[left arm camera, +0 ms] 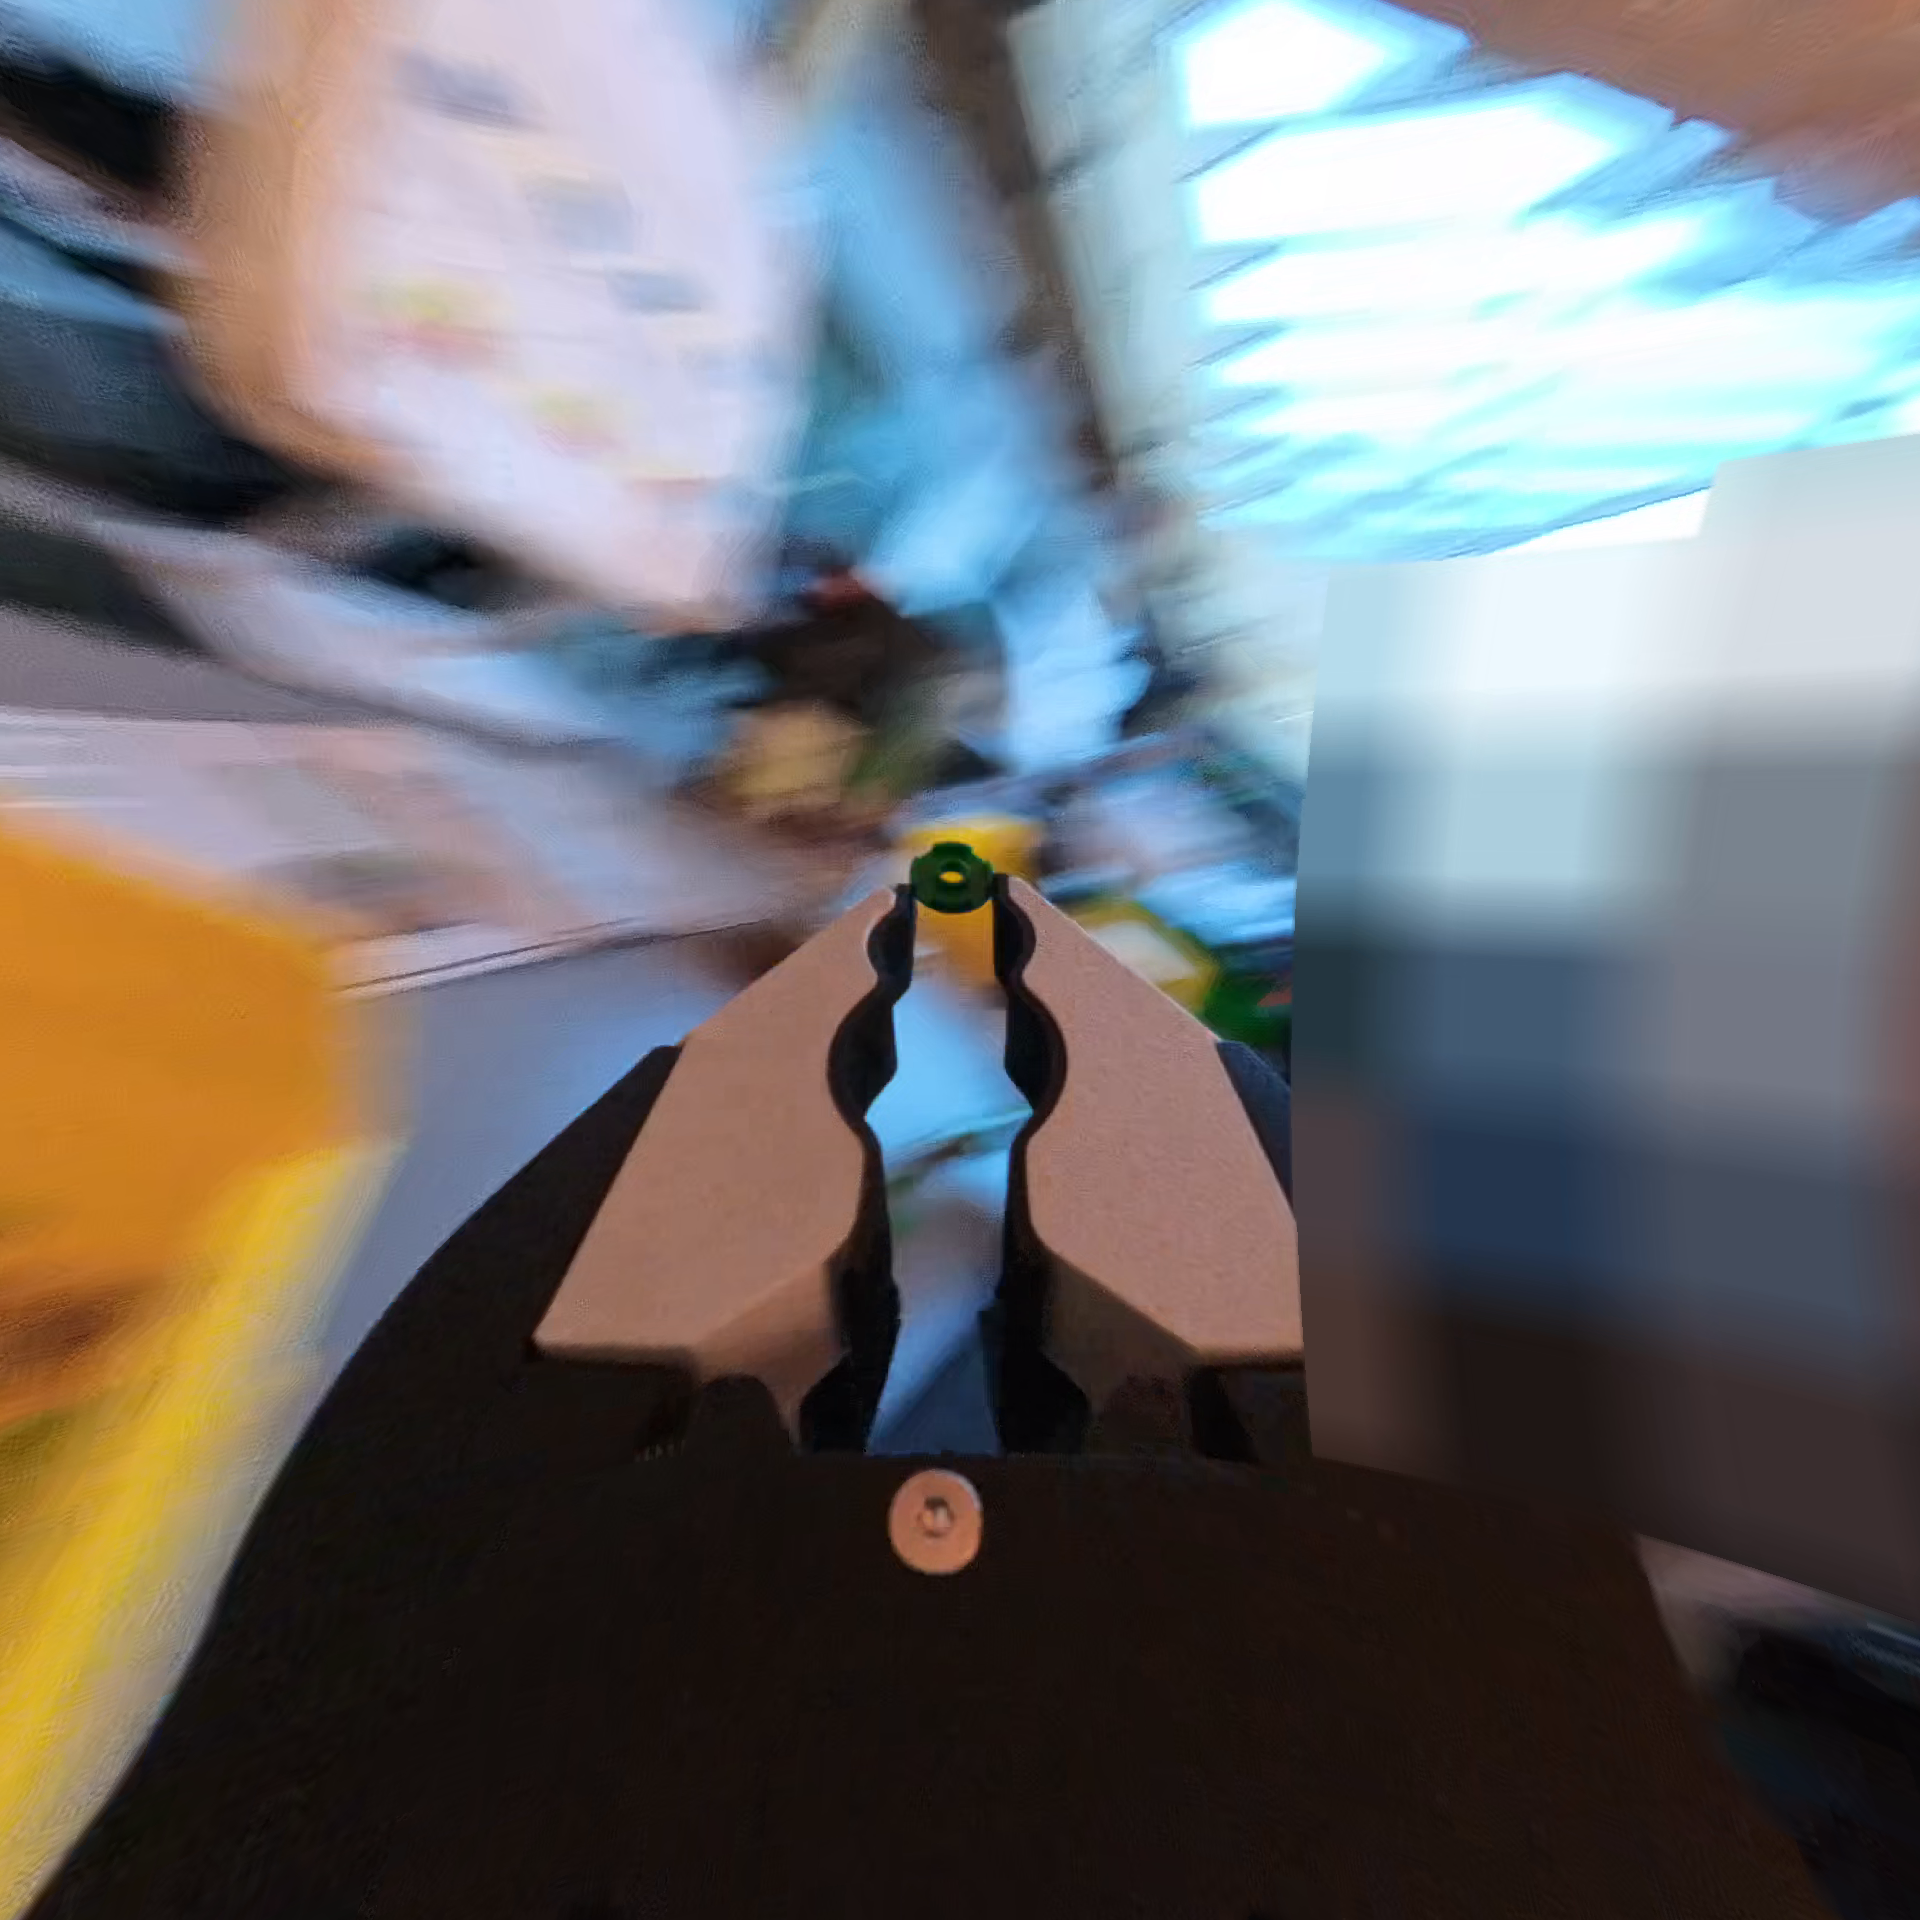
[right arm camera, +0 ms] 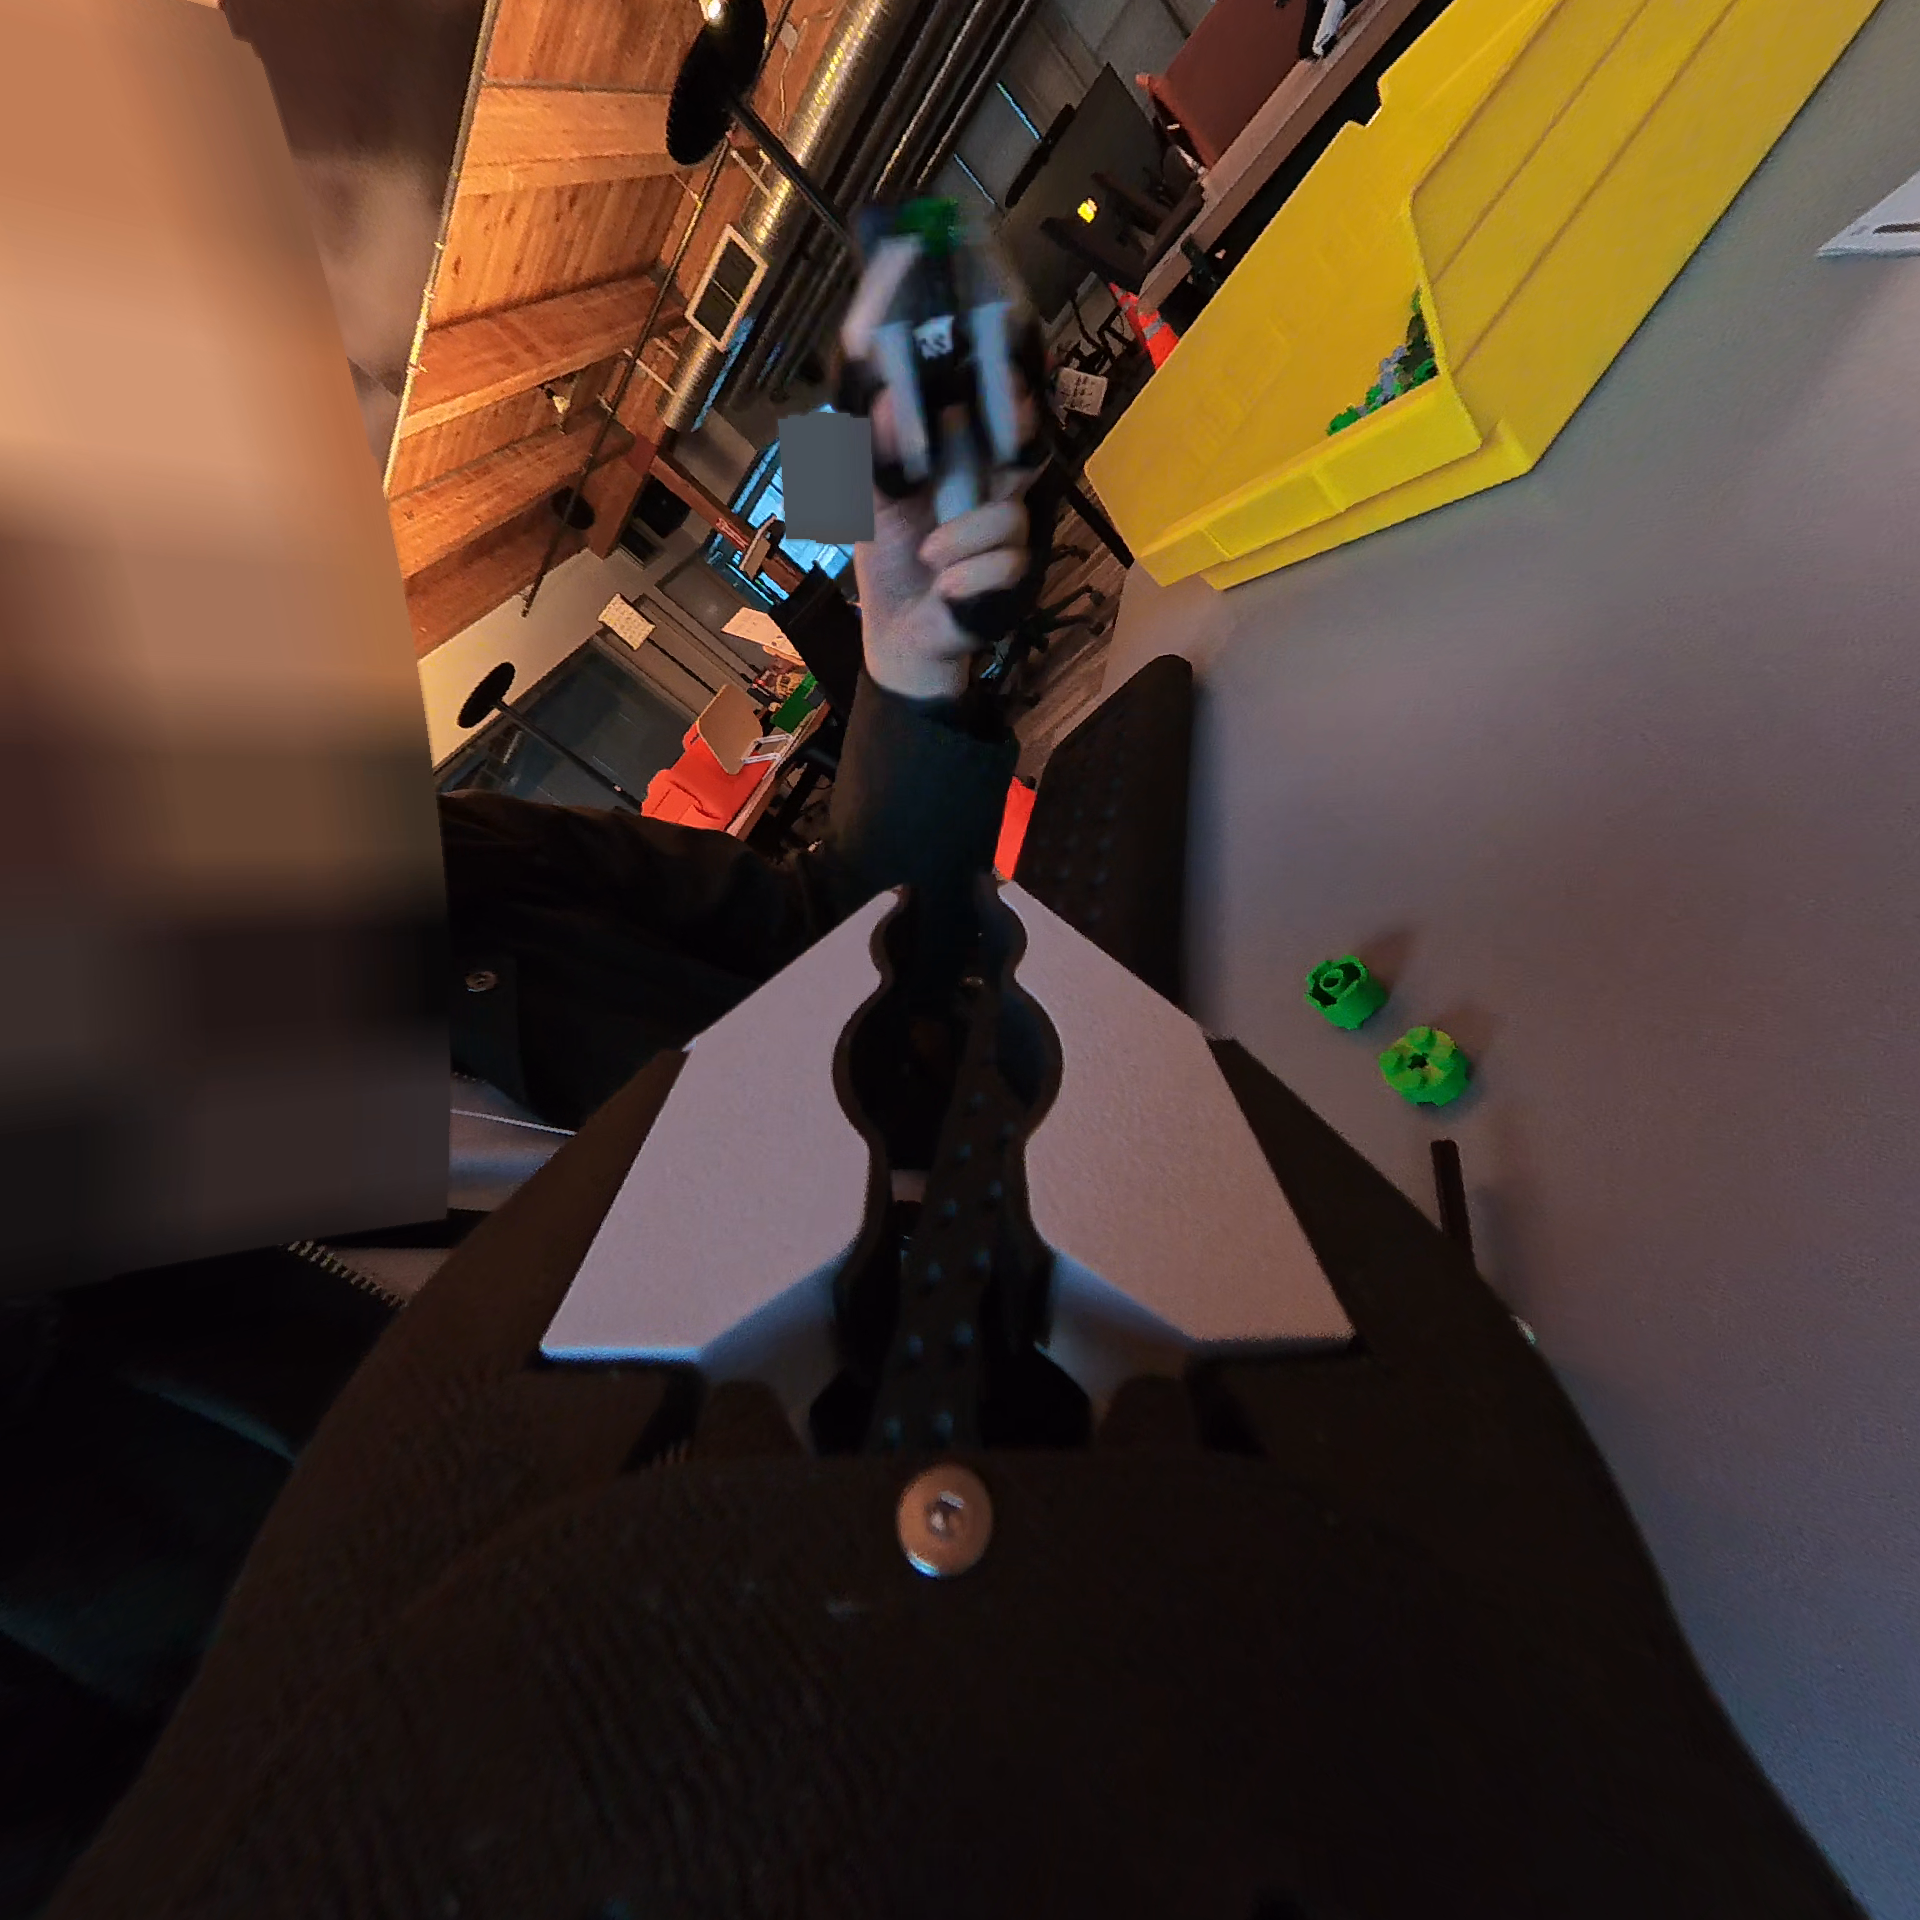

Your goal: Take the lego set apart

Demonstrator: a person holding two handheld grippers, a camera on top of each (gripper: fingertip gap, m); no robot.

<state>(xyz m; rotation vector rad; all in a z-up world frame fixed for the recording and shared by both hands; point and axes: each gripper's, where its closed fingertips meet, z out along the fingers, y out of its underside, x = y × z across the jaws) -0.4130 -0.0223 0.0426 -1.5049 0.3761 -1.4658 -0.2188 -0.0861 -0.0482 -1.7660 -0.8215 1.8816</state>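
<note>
Between the very tips of the left gripper (left arm camera: 950,902), a small dark-green round lego piece (left arm camera: 950,879) w/ a hole through its middle, pinched from both sides, fingers drawn in close on it. Sits right at the far end of the fingers, nothing gripped further back along them. Bkgd in left wrist view is all motion smear: orange-yellow blur near left, bluish streaks far right, can't make out more.

Over on the right wrist view, same left gripper shows farther off, up top centre, blurred, raised off the table in a person's hand (right arm camera: 940,597), dark sleeve (right arm camera: 920,800) below it, a bit of green at its tip.

Right gripper (right arm camera: 951,914): fingers close together, only a narrow gap at the tips. No lego piece visible betw them; what shows through the gap is dark sleeve and a black perforated strip (right arm camera: 951,1262), can't tell if the strip is actually gripped or just behind.

On the grey table (right arm camera: 1662,831), right of the right gripper: two bright-green round lego pieces (right arm camera: 1345,992) and (right arm camera: 1423,1065), just beside each other, apart from both grippers. A thin dark rod (right arm camera: 1449,1195) lies near them, closer in. Far right, yellow bin (right arm camera: 1382,395) on the table w/ a heap of greenish pieces inside.
</note>
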